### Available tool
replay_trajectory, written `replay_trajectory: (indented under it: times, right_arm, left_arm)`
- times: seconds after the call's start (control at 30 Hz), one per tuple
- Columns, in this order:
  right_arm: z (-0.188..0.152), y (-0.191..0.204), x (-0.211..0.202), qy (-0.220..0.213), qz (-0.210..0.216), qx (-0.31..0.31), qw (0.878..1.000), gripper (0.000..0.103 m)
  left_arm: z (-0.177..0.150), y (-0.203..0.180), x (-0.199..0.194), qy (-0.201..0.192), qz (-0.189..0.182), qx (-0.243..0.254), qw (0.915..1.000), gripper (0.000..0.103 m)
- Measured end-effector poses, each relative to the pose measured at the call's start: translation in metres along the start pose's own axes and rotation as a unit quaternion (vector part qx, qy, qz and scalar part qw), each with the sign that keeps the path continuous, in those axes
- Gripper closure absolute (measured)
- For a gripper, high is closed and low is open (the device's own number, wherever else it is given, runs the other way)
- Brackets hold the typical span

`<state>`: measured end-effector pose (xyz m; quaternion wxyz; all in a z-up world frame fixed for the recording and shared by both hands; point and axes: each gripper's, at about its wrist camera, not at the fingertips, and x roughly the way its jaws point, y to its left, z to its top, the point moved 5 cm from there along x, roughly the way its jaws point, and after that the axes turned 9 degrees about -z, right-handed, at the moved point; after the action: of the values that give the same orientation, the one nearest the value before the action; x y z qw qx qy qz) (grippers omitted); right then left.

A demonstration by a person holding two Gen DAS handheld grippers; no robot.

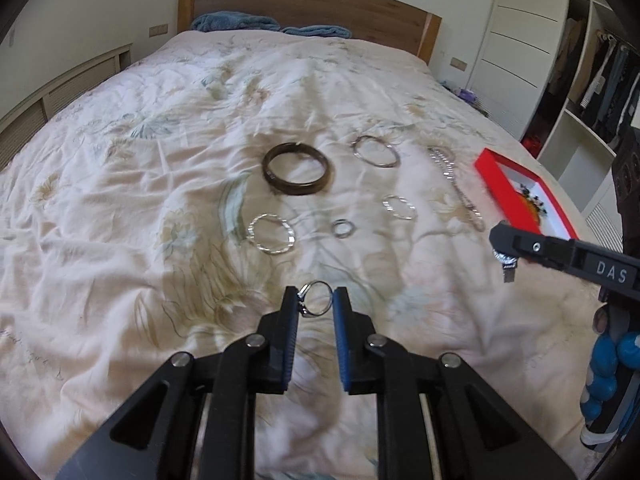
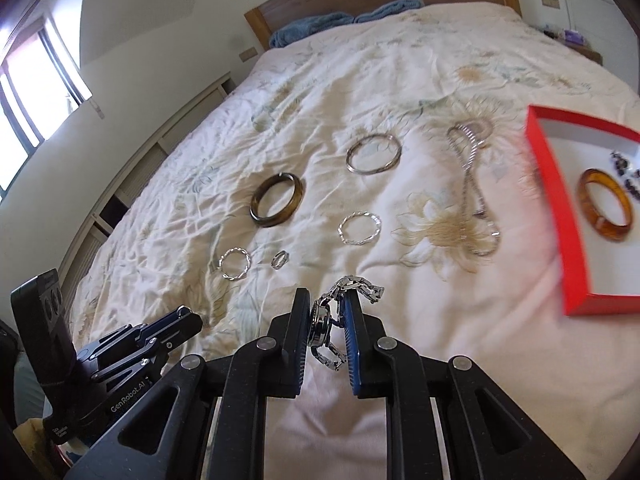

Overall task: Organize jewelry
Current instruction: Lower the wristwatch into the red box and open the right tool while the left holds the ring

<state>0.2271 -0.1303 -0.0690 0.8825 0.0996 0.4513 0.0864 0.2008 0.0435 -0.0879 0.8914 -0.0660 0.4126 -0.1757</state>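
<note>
Bedroom, jewelry laid out on a floral quilt under a wooden headboard.
Left gripper clenched on a silver ring, lower centre; right gripper grasps a metal watch. Red box at right edge holds one amber bangle. Loose mid-frame: one dark bangle, three silver bangles, one small ring, one chain. Quilt bare beyond.

Red box, floral bedspread

Daylight enters through the window, overexposed, at the left of the bed. Illumination on the bed is bright and even; shadows are soft. The red box at its right edge is motion-blurred. Strong fisheye curvature, with dark vignetting in the corners.
</note>
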Motion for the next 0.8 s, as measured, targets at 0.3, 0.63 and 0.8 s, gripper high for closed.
replay_trajectory:
  times: [0.3, 0.63, 0.8]
  right_arm:
    - [0.001, -0.063, -0.068, -0.04, -0.041, 0.027, 0.998, 0.086]
    - [0.027, -0.185, -0.103, -0.064, -0.118, 0.05, 0.99, 0.086]
    - [0.038, -0.239, -0.088, -0.051, -0.149, 0.051, 0.986, 0.086]
  left_arm:
    - [0.009, -0.077, 0.002, 0.007, -0.054, 0.038, 0.9978, 0.087]
    - [0.055, -0.212, 0.057, 0.024, -0.14, 0.106, 0.9841, 0.087]
    - [0.07, -0.271, 0.107, 0.048, -0.166, 0.124, 0.9772, 0.087]
